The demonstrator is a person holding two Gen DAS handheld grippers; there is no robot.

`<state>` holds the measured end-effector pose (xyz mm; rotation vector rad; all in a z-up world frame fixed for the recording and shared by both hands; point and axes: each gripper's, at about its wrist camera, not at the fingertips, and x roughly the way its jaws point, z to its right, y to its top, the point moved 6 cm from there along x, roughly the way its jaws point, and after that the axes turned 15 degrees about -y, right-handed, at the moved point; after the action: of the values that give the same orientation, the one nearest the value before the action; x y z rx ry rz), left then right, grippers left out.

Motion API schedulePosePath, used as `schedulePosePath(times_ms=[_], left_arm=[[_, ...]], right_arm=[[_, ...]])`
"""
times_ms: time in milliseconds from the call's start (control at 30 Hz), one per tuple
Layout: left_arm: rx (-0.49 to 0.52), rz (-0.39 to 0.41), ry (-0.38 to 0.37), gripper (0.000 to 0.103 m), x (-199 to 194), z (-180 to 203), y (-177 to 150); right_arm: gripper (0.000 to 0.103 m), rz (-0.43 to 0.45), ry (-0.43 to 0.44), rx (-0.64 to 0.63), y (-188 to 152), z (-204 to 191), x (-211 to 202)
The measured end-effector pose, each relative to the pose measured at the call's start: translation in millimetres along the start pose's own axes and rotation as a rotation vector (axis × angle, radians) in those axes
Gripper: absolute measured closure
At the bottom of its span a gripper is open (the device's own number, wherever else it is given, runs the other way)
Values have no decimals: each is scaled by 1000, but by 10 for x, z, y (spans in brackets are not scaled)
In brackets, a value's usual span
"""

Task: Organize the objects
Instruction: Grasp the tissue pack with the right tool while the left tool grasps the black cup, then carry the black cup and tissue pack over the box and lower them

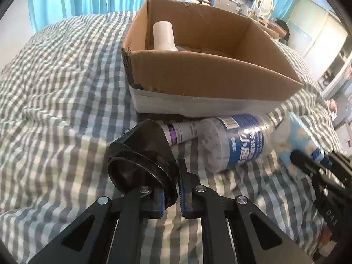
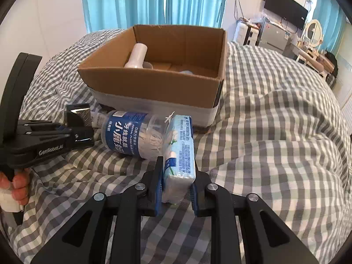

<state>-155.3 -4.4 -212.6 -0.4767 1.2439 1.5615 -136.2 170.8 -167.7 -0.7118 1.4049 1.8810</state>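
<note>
Black tongs fill the bottom of both views. Left tongs (image 1: 170, 189) are closed narrowly on the rim of a black funnel-shaped object (image 1: 140, 154), which lies on a grey-and-white checked bed (image 1: 55, 88). Right tongs (image 2: 176, 189) grip a soft tissue pack (image 2: 179, 154) in blue-and-white wrapping, one pad on each flat side.

Between the two held items, a clear jar with a blue label (image 1: 237, 140) lies on its side, touching the tissue pack. A white tube with a purple band (image 1: 180, 132) lies just behind the funnel, against the foot of an open cardboard box (image 1: 211, 74). Inside the box, a white bottle (image 1: 163, 35) stands near the far left corner.

Judging from this, both items are meant for the box. Risks: the soft pack may squash and slip from the pads when lifted; lifting it could set the jar rolling on the rumpled bedding; the thin rim hold may let the funnel swing or drop; and the two tongs, close together, could collide over the box.
</note>
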Motion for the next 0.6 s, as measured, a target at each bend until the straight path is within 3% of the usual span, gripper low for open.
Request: schedulePosePath(times_ms=[600], left_arm=[[60,136,-25,94,-836,379,-159]], right_arm=[[83,155,-16,-41,192,-172,-851]])
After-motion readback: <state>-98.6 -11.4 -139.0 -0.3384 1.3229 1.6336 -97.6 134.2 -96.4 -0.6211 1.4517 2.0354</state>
